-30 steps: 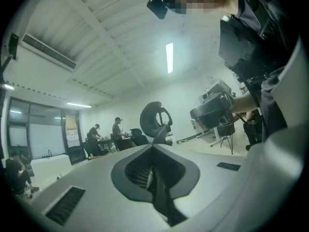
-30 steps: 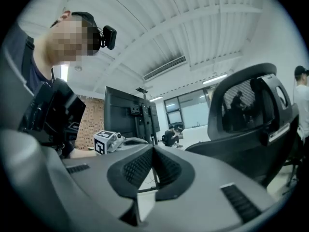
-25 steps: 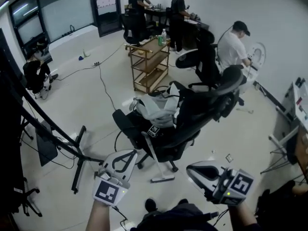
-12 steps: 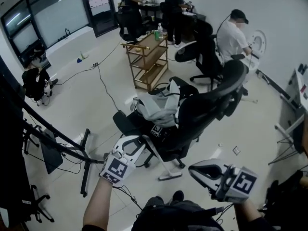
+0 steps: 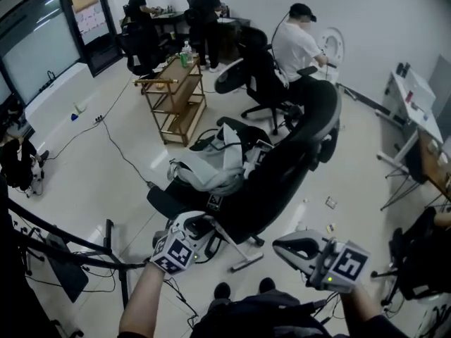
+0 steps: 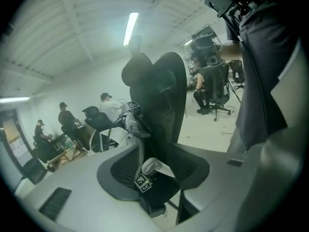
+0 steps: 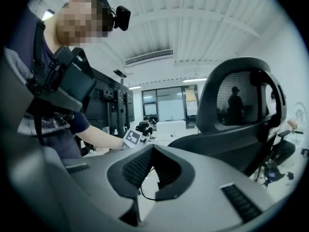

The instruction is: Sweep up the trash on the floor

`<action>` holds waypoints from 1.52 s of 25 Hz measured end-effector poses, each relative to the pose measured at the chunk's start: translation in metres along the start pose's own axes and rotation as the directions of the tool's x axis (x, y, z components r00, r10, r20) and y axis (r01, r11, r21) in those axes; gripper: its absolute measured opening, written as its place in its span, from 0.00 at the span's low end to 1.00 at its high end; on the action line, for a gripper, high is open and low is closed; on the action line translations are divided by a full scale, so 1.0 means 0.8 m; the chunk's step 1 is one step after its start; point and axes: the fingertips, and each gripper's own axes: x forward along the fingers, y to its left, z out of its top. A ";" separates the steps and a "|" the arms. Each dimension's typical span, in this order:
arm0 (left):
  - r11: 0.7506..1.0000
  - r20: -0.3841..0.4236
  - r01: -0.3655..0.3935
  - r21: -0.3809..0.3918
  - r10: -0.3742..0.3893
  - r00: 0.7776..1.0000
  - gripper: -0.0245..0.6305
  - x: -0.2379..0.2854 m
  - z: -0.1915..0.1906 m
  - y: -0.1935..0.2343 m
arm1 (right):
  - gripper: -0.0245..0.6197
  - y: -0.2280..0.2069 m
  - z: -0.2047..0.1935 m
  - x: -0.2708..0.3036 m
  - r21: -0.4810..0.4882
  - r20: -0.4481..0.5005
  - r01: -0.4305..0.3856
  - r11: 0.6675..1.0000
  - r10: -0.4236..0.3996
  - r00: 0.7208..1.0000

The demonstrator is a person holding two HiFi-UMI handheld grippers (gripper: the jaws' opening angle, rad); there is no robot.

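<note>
A white long-handled broom (image 5: 229, 236) with a square marker tag (image 5: 213, 202) leans against a black office chair (image 5: 285, 167), its head (image 5: 244, 262) on the floor. My left gripper (image 5: 203, 224) is low beside that handle and its jaws are opening. In the left gripper view the handle's white top (image 6: 152, 165) and tag (image 6: 141, 182) stand between the jaws of the left gripper (image 6: 159, 174), and the pads do not press on it. My right gripper (image 5: 285, 244) hovers shut and holds nothing; the right gripper view shows it (image 7: 144, 180) facing the chair. Small scraps of trash (image 5: 330, 203) lie on the floor right of the chair.
Grey clothes (image 5: 211, 166) lie heaped on the chair seat. A wooden cart (image 5: 173, 98) stands behind it, with more chairs and several people at desks along the back wall. A black stand's legs (image 5: 106, 248) and cables (image 5: 120, 153) cross the floor at left.
My left gripper has dropped and reached in toward the broom handle, and its jaws have gone from shut to wide apart. The head view has swung left to right; the right gripper has shifted slightly.
</note>
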 end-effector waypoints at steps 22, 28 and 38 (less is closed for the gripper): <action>0.950 0.141 0.257 -0.177 -0.234 0.962 0.20 0.053 -0.039 -0.013 | 0.07 0.019 -0.026 0.008 0.080 -0.100 0.235 0.969 -0.227 0.969; 0.927 0.185 0.305 -0.220 -0.268 0.946 0.18 0.033 -0.027 -0.053 | 0.07 0.012 -0.025 0.012 0.087 -0.098 0.218 0.972 -0.210 0.973; 0.894 0.295 0.357 -0.271 -0.275 0.915 0.17 0.014 0.002 -0.105 | 0.07 0.017 -0.061 0.013 0.106 -0.151 0.252 0.962 -0.235 0.960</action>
